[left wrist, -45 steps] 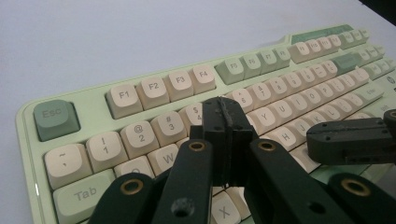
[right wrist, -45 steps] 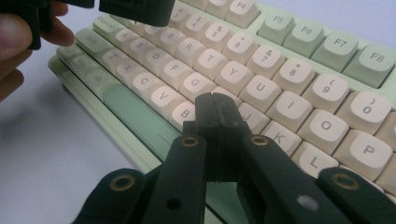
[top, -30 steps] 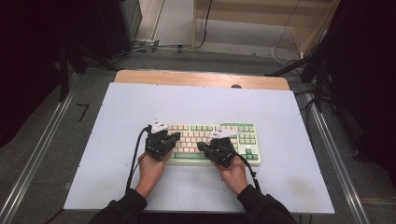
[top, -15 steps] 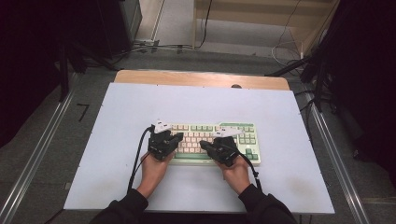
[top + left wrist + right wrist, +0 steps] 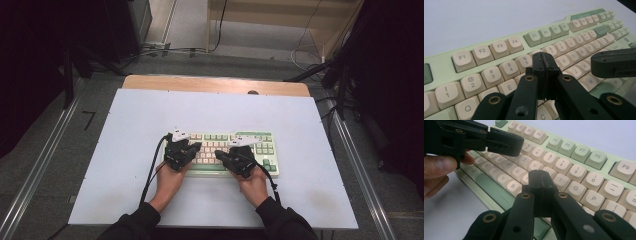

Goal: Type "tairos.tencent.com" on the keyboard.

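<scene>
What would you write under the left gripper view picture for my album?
Shut left claw poised over a cream-and-green keyboard, near the number row, with the right claw alongside.

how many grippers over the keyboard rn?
2. The left gripper is over the left half of the keyboard, the right gripper over its middle; both have jaws shut, empty, pointing at each other.

This looks like a lab or recording bay rather than a home or office. A white counter [image 5: 150, 115] sits between metal rails [image 5: 40, 165] on a grey carpet floor [image 5: 95, 90], with black curtains [image 5: 30, 60] hanging at both sides. Loose cables [image 5: 165, 50] trail across the floor behind it, near plain wooden furniture [image 5: 280, 15].
</scene>
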Action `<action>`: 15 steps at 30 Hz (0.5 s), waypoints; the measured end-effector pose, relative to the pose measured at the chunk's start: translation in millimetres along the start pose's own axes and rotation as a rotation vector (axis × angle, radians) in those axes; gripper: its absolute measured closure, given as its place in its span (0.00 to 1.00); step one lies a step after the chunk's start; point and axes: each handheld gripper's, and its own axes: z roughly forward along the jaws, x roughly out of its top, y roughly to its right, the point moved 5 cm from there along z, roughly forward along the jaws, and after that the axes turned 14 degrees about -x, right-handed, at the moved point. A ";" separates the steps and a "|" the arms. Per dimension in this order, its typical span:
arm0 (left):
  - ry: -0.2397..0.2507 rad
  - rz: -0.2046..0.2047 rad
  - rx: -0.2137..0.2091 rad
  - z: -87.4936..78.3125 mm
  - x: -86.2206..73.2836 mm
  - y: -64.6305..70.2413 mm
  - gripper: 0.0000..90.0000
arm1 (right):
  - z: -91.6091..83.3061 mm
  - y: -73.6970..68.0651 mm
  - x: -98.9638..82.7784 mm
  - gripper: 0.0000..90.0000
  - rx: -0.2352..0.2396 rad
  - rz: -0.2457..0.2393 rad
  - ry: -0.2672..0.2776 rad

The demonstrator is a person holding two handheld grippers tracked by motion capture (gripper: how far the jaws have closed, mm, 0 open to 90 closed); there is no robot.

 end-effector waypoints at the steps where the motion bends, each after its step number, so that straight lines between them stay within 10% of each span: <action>1: -0.001 -0.001 0.000 0.3 0.0 -0.2 1.00 | -0.1 0.1 0.1 0.97 -0.001 0.000 0.001; 15: -0.008 0.003 0.003 4.9 -0.3 0.1 1.00 | 0.2 0.8 -0.1 0.97 -0.003 -0.001 0.001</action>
